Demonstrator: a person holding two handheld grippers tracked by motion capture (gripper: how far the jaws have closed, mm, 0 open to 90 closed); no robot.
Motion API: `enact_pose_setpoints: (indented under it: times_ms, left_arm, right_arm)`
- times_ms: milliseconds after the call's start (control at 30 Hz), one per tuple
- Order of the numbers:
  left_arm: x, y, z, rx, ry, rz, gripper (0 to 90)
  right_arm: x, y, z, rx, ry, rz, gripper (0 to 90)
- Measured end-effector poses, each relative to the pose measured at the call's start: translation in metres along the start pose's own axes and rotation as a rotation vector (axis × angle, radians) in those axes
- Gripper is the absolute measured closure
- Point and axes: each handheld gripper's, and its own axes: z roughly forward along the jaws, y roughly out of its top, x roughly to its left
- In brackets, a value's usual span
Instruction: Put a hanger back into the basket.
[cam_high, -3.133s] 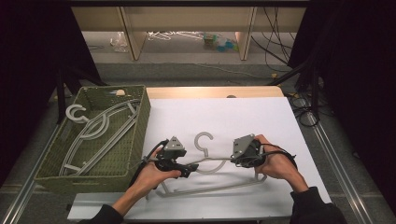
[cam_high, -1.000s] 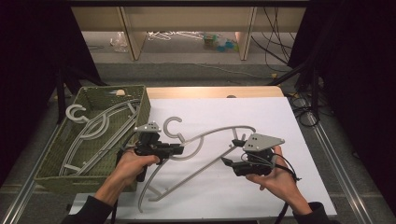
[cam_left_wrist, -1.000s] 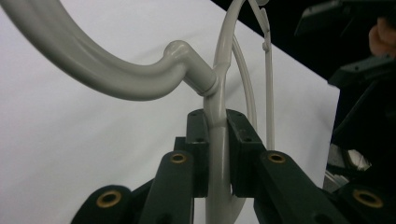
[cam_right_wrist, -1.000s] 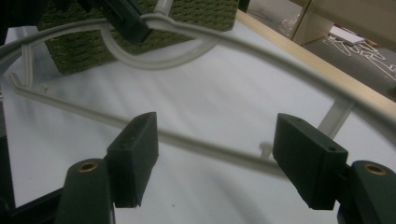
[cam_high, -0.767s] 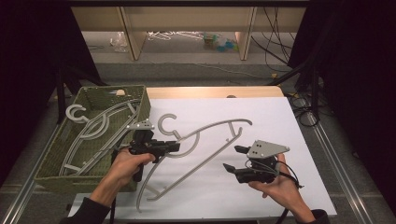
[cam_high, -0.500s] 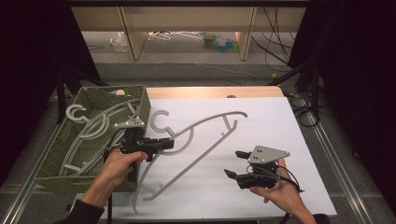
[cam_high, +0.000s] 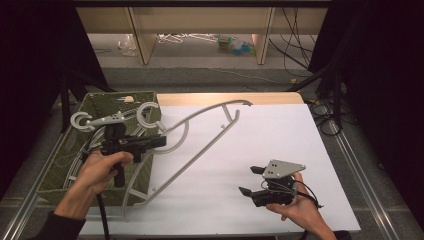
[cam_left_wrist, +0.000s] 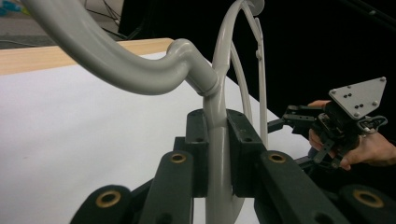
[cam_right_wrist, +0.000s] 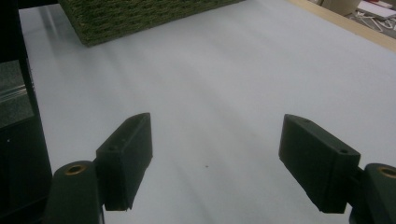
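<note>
Carrying the grey hanger (cam_high: 200, 135) toward the green woven basket (cam_high: 60, 170) is the step I judge to be in hand. The hanger is off the white table sheet (cam_high: 280, 145), tilted, its hook (cam_high: 149, 114) already over the basket's near corner and its long bar trailing down to the front edge of the table. My left gripper (cam_high: 134, 144) is clamped on it just below the neck; in the left gripper view the two pads squeeze the grey stem (cam_left_wrist: 215, 154) squarely between them, so the grip looks sound.

To do this well I want to keep that clamp firm and turn the hanger flat before lowering, since its far arm (cam_high: 235, 107) sticks out well past the basket rim and could catch on it. Other hangers (cam_high: 100, 120) already lie in the basket, one hook sitting just beside the hook I carry, so I should come down alongside them and not hook into them. The low end of the bar needs lifting clear of the table edge first.

My right gripper (cam_high: 252, 181) has just been opening; its jaws stand wide apart with nothing between them, low over the sheet near the front right. I would keep it there, well apart from the swinging hanger.
</note>
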Motion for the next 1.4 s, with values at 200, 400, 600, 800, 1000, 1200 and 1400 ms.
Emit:
enact_pose_setpoints:
  times_ms: [200,400,600,800,1000,1200,1400]
  left_arm:
    - [0.014,0.009,-0.021,-0.005,0.071,0.000,79.9]
    - [0.029,0.015,-0.042,-0.027,0.140,-0.007,79.9]
    - [0.046,0.021,-0.060,-0.058,0.178,-0.035,79.9]
    - [0.057,0.028,-0.069,-0.069,0.205,-0.034,79.9]
    - [0.069,0.037,-0.074,-0.053,0.239,-0.022,79.9]
    - [0.084,0.042,-0.078,-0.043,0.271,-0.029,79.9]
    - [0.103,0.043,-0.090,-0.050,0.303,-0.040,79.8]
  right_arm:
    - [-0.002,-0.001,0.000,0.004,-0.002,0.005,26.8]
    - [-0.002,-0.002,0.001,0.014,0.003,0.001,27.0]
    - [-0.002,-0.002,0.002,0.011,0.006,0.005,27.0]
    - [-0.003,-0.002,0.001,0.010,0.008,0.004,27.0]
    - [-0.002,-0.002,0.002,0.010,0.013,0.002,27.0]
    - [-0.003,-0.003,0.002,0.015,0.019,0.004,27.0]
    - [-0.003,-0.003,0.001,0.015,0.017,0.008,27.0]
